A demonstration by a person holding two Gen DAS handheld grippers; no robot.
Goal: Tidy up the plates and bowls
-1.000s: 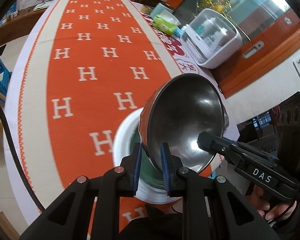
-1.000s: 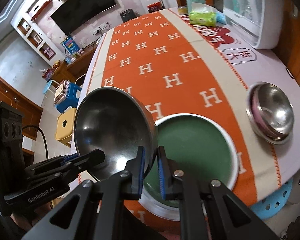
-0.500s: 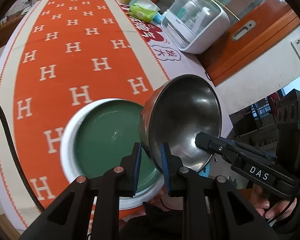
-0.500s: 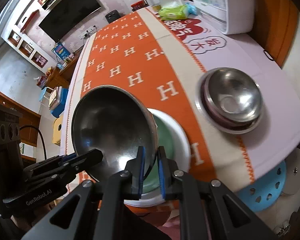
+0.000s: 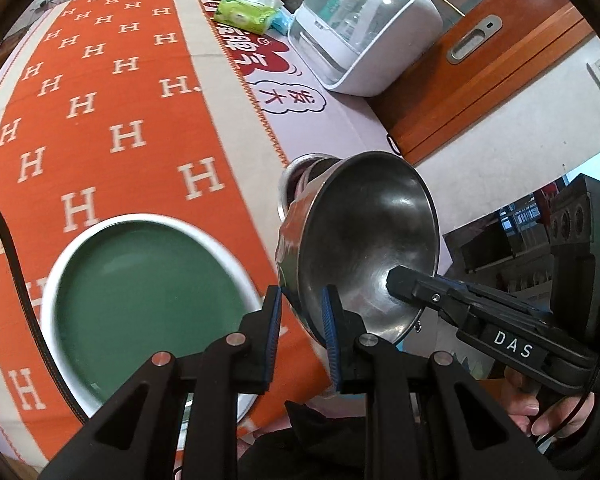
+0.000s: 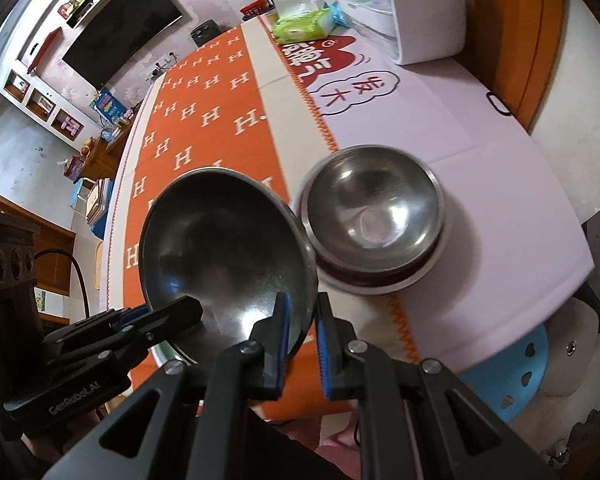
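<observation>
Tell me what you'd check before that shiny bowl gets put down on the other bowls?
1. Left hand-held gripper clamped on the steel bowl rim: ok.
2. Right hand-held gripper clamped on the opposite rim: ok.
3. Held bowl empty: ok.
4. Stacked steel bowls on the table empty on top: ok.
5. Held bowl centred over the stack: not ok, it is off to one side.
6. Green plate clear of the path: ok.
</observation>
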